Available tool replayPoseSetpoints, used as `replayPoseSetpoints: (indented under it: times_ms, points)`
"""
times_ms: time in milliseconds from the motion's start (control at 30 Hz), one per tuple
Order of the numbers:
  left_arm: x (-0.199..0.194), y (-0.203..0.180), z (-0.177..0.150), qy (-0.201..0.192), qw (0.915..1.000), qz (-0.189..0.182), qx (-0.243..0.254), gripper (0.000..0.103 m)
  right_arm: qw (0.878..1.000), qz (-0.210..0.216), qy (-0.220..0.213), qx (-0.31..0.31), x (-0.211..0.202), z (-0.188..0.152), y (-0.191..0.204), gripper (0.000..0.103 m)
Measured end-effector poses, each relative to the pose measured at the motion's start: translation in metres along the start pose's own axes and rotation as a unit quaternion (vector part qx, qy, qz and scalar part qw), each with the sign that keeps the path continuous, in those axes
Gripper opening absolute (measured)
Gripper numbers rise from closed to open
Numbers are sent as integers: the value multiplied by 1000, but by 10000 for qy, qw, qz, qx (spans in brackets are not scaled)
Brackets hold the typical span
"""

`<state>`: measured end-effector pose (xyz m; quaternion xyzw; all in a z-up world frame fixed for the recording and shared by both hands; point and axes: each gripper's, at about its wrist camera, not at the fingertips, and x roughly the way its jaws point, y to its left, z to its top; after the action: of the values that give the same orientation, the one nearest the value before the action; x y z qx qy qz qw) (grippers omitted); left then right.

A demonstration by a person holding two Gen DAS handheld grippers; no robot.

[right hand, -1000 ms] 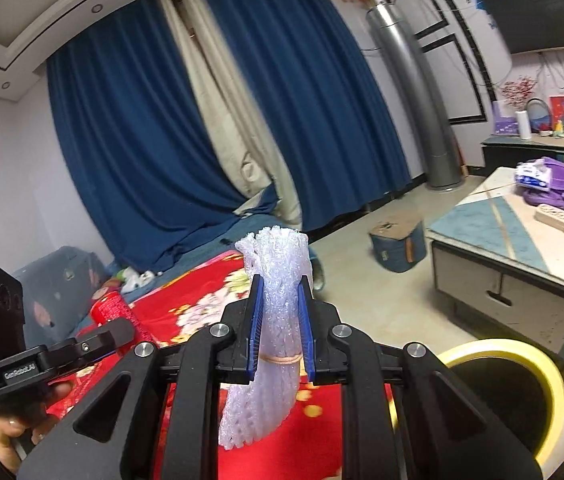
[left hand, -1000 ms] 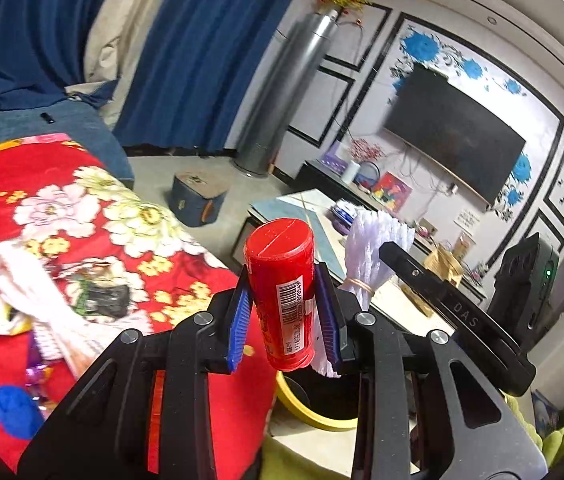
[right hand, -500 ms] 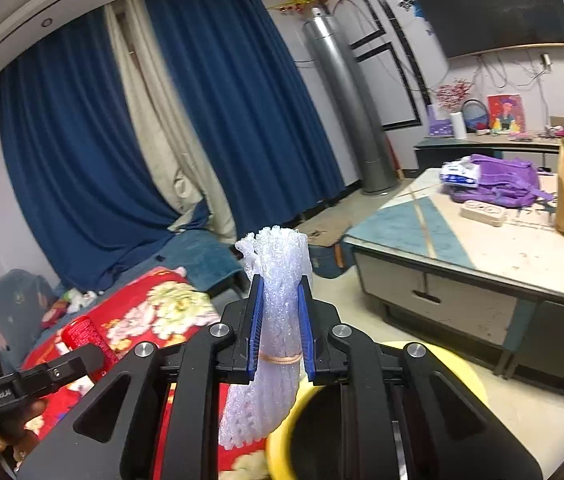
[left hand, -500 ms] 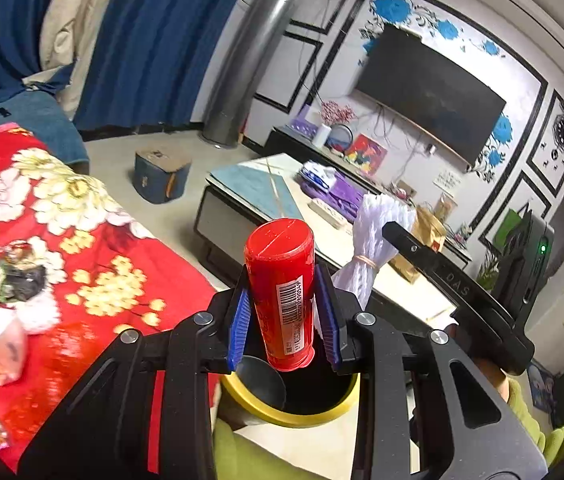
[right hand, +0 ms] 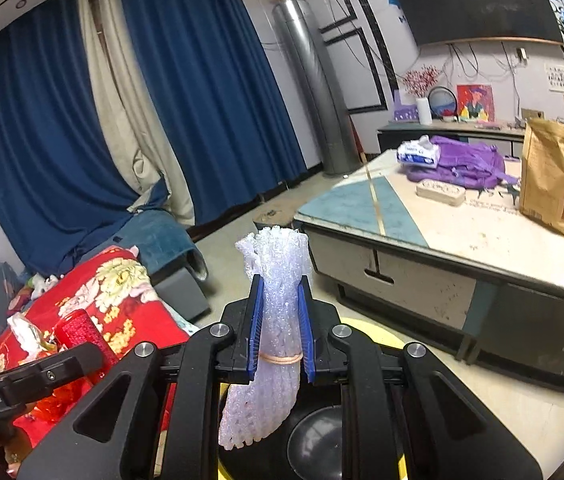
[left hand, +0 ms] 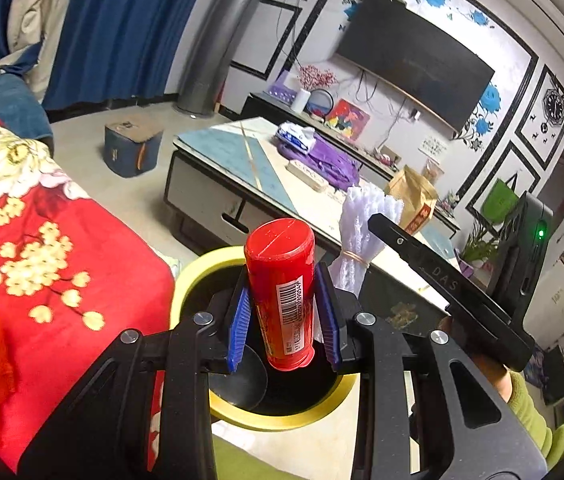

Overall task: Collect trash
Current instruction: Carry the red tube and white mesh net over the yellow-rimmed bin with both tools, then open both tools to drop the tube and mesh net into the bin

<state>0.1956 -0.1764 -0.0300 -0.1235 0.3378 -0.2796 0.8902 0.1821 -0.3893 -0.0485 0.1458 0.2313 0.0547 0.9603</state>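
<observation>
My left gripper (left hand: pixel 284 312) is shut on a red plastic bottle (left hand: pixel 282 292) with a barcode label, held upright above the mouth of a round bin with a yellow rim (left hand: pixel 189 280) and a black liner. My right gripper (right hand: pixel 279 322) is shut on a white foam net bundle (right hand: pixel 273 320) tied with a rubber band; it hangs over the same bin (right hand: pixel 374 330). The foam bundle (left hand: pixel 362 236) and the right gripper's body show at the right in the left wrist view. The red bottle (right hand: pixel 81 332) shows at the lower left in the right wrist view.
A red floral blanket (left hand: pixel 41 248) with more litter covers the sofa to the left of the bin. A low coffee table (right hand: pixel 462 240) with a purple bag, a tissue pack and a brown paper bag stands beyond the bin. A blue box (left hand: pixel 131 148) sits on the floor.
Both grippers have swung away from the red blanket toward the coffee table and sunk. The yellow-rimmed bin has come into view beneath both loads. Both grips are unchanged.
</observation>
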Motion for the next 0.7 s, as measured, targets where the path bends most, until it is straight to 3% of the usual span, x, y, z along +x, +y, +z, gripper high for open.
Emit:
replayPoseSetpoints:
  times_ms: [433,567,600,700]
  points:
    - [49,9,-19,555,9985,16,43,24,9979,-98,505,381,26,-14,-29,19]
    - [53,14,-22,651,9979,52,-8,24,9970,-102,593,479,31,-17,-34,26]
    - [55,16,-21,669,9977,87,-24,26,9967,-127,617,520,32,-17,-36,32]
    - [53,17,-20,661,9977,157,-51,46,9954,-188,680,652,34,-18,-39,38]
